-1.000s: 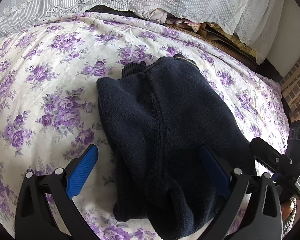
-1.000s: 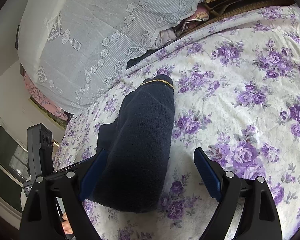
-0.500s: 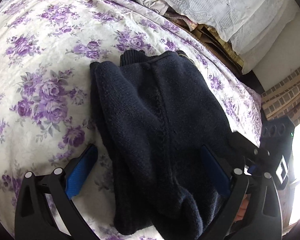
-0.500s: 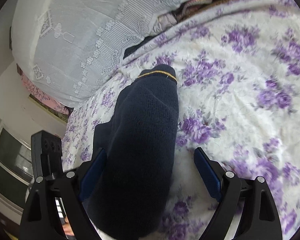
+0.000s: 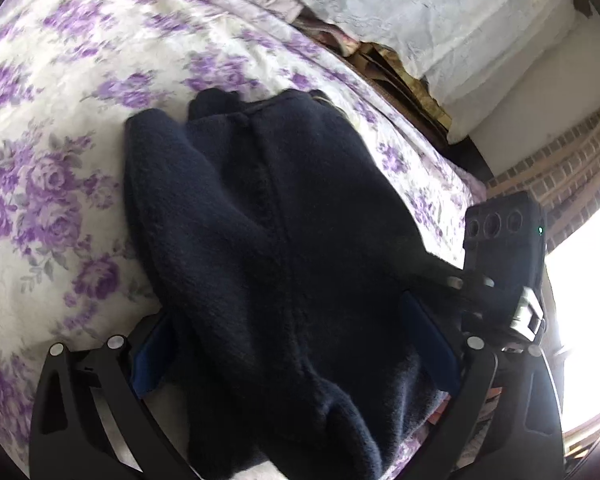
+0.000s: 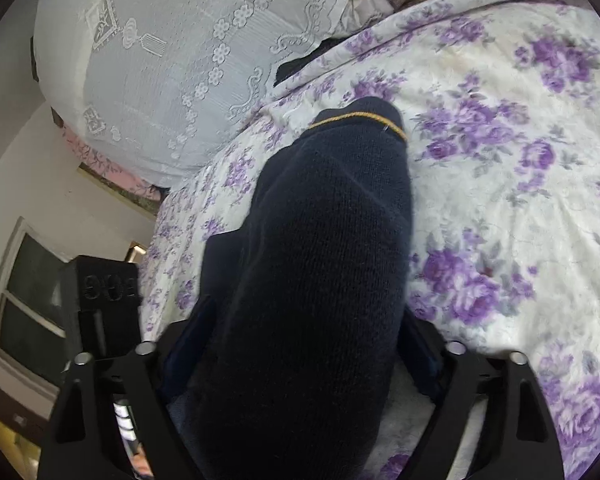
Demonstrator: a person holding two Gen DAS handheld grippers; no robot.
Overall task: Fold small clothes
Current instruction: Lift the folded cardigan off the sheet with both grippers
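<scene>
A dark navy knitted garment (image 5: 276, 248) lies bunched on the floral bedspread (image 5: 60, 168). In the right wrist view the garment (image 6: 324, 248) shows a thin yellow trim line at its far end. My left gripper (image 5: 296, 356) is open, its blue pads on either side of the garment's near end. My right gripper (image 6: 304, 344) is open too, straddling the near end of the same garment. The right gripper's body shows at the right of the left wrist view (image 5: 504, 240).
A white lace cover (image 6: 188, 52) drapes over bedding at the far side. A brick wall (image 5: 572, 168) and bright window are at the right; a window frame (image 6: 24, 304) is at the left. The bedspread extends right of the garment (image 6: 520, 200).
Both grippers have moved forward and down onto the garment; its near end now lies between the jaws of each. The jaws remain open.
</scene>
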